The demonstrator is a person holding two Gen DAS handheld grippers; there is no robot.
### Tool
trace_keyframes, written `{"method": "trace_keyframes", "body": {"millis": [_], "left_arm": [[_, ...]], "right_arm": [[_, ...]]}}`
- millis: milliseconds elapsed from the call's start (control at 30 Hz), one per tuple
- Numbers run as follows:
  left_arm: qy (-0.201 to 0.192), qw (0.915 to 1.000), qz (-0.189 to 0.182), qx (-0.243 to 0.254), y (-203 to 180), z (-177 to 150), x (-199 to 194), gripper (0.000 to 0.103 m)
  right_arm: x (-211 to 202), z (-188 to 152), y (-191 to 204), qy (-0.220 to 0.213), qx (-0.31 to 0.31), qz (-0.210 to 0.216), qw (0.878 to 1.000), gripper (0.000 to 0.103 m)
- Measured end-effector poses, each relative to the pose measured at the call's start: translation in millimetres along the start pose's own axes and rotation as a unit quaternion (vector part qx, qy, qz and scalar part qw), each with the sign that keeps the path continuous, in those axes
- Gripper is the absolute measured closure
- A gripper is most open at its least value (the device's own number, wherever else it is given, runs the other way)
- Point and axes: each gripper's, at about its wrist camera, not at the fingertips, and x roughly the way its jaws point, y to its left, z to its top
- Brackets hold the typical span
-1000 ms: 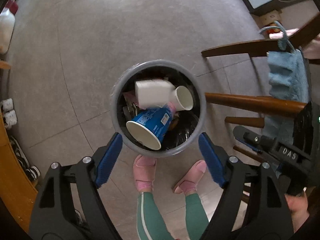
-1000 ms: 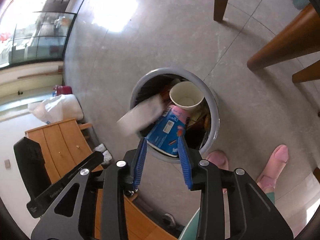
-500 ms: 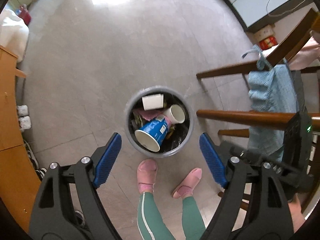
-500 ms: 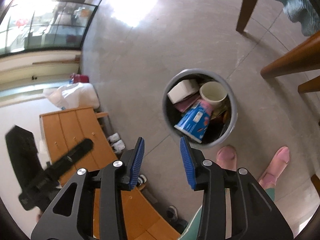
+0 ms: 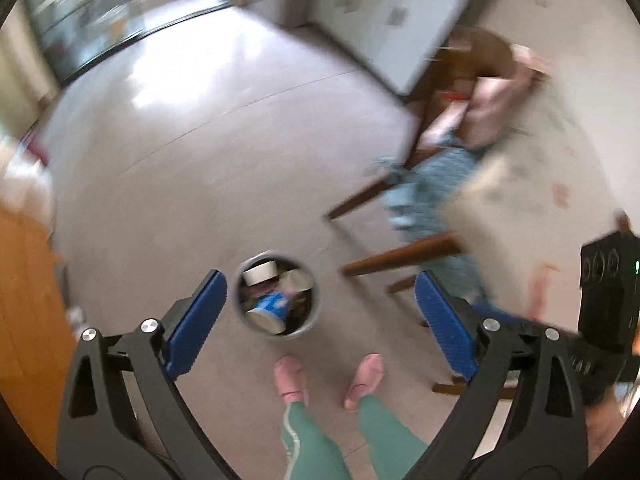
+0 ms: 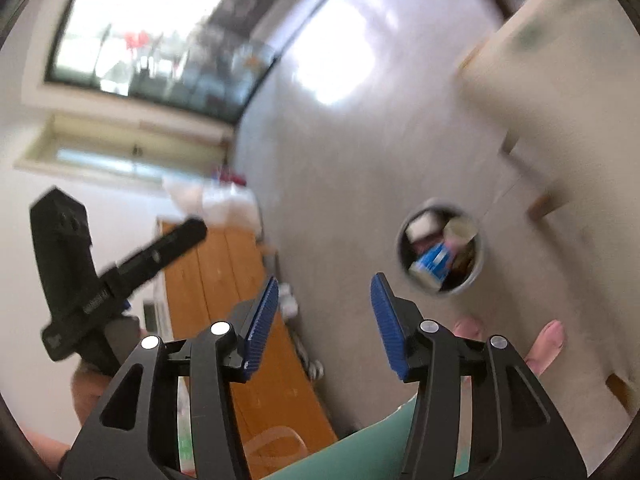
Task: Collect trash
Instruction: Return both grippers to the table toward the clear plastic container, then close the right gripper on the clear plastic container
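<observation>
The trash bin [image 5: 278, 295] stands on the grey floor just ahead of the person's pink slippers [image 5: 292, 374], already holding a blue paper cup [image 5: 269, 309], a white cup and a white box, so this round of dropping looks finished. Both grippers are high above it with nothing between their blue pads: the left gripper [image 5: 320, 320] is spreading wide and the right gripper [image 6: 322, 316] is opening too. The next move probably calls for finding more litter, perhaps on the table [image 5: 532, 200] beside the chairs.
</observation>
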Motion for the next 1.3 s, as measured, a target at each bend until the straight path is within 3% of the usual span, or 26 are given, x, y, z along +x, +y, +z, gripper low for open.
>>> {"method": "trace_keyframes", "body": {"millis": [100,200,333,433,567,667,767,933,967,1067,1300], "left_arm": [[0.009,0.9970,-0.056,0.052,-62.6,6.8,-6.2,0.009],[0.020,0.9878,-0.104,0.114,-134.1,6.1,-0.7,0.008],[0.044,0.9683,-0.156,0.190,-225.6,-5.9,14.2,0.008],[0.061,0.9512,-0.173,0.248,-281.3,-21.0,26.4,0.008],[0.090,0.9340,-0.180,0.295,-334.1,-39.5,49.0,0.008],[0.109,0.9219,-0.173,0.329,-360.8,-50.5,66.3,0.008],[0.126,0.9134,-0.170,0.348,-379.2,-58.3,74.3,0.008],[0.149,0.8978,-0.163,0.381,-393.6,-73.2,90.1,0.008],[0.153,0.8960,-0.160,0.385,-396.0,-74.5,94.4,0.009],[0.171,0.8935,-0.163,0.382,-398.5,-79.3,107.4,0.010],[0.184,0.8958,-0.171,0.367,-389.7,-80.8,113.5,0.011]], "right_arm": [[-77.4,-6.0,-30.8,-0.077,0.034,-0.030,0.996,0.049],[-151.6,-28.6,-80.1,-0.146,0.078,-0.080,0.983,0.044],[-216.9,-72.8,-146.6,-0.185,0.167,-0.140,0.958,0.043],[-256.1,-117.0,-184.5,-0.215,0.234,-0.164,0.934,0.035],[-271.8,-157.6,-218.4,-0.231,0.300,-0.157,0.912,0.033],[-272.2,-169.7,-239.4,-0.233,0.339,-0.134,0.902,0.033],[-265.7,-172.3,-241.6,-0.233,0.347,-0.119,0.901,0.035],[-251.2,-160.4,-238.4,-0.220,0.351,-0.100,0.905,0.054],[-249.0,-158.1,-239.4,-0.214,0.353,-0.099,0.905,0.062],[-243.8,-160.5,-243.8,-0.217,0.359,-0.074,0.905,0.076],[-246.9,-167.9,-244.2,-0.217,0.364,-0.057,0.904,0.091]]}}
